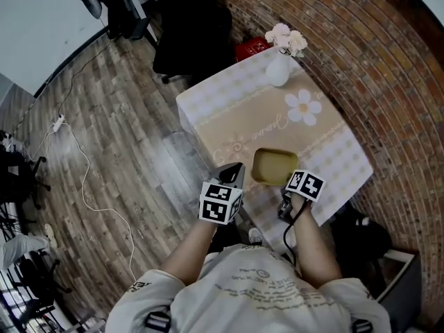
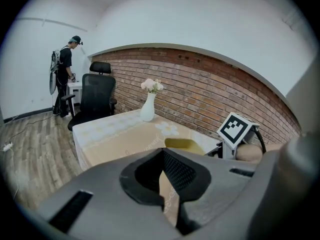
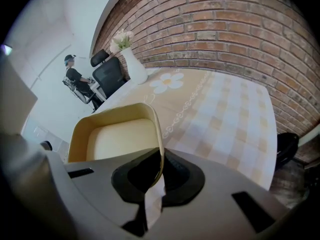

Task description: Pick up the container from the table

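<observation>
Right claw [image 3: 159, 165] clamped on the rim of the yellow container [image 3: 119, 140], by the surface's [image 3: 235, 129] near edge; left claw [image 2: 163, 178] together, empty.

A red brick wall [image 1: 388, 61] is seen at right and a grey plank floor [image 1: 118, 137] at left, crossed by a white cable [image 1: 87, 165]. A black office chair [image 1: 191, 40] is placed above the cloth-covered desk [image 1: 208, 106].

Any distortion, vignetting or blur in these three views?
Head view: fisheye bends the brick wall; table evenly lit. Left gripper view: black round vignette, wall bows into an arch. Right gripper view: same vignette; container sharp, no glare.
</observation>
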